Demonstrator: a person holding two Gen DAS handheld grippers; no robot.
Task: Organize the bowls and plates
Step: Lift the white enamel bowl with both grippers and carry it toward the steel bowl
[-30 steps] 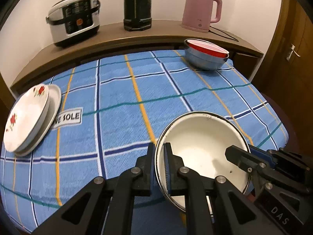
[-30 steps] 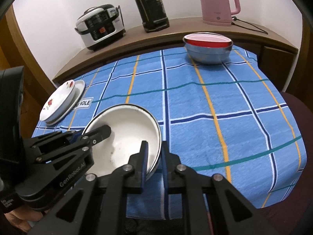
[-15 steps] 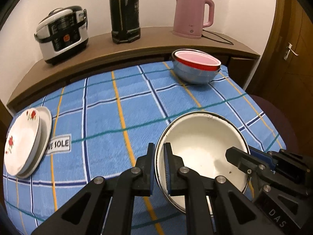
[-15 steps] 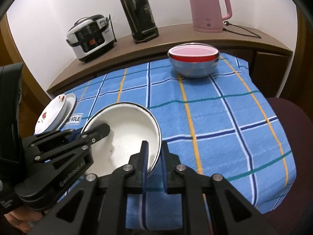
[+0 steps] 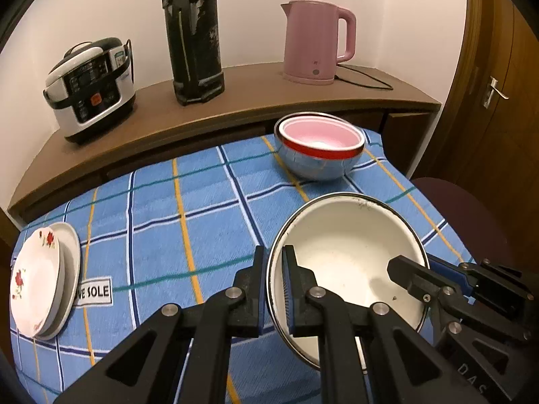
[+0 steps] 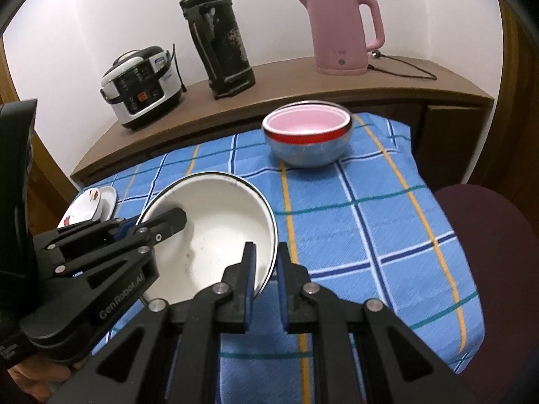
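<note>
A large white enamel bowl [image 5: 350,252] [image 6: 215,225] with a dark rim hangs above the blue checked tablecloth, gripped from both sides. My left gripper [image 5: 274,262] is shut on its left rim, and my right gripper [image 6: 266,262] is shut on its right rim. Each gripper shows in the other's view, the right gripper [image 5: 427,269] and the left gripper [image 6: 158,225]. At the far end of the table stands a steel bowl [image 5: 316,165] [image 6: 308,151] with a red-banded pink bowl [image 5: 320,134] [image 6: 305,124] nested in it. Two stacked white flowered plates [image 5: 37,282] [image 6: 89,207] lie at the left edge.
On the wooden counter [image 5: 235,101] behind the table stand a rice cooker [image 5: 91,84], a black flask [image 5: 193,33] and a pink kettle [image 5: 315,40] with its cord. A dark red chair seat [image 6: 488,252] lies right of the table. A door [image 5: 498,84] stands far right.
Both grippers have carried the white bowl up and towards the far end of the table. The nested steel and pink bowls now sit closer, and the plates have slid to the left edge.
</note>
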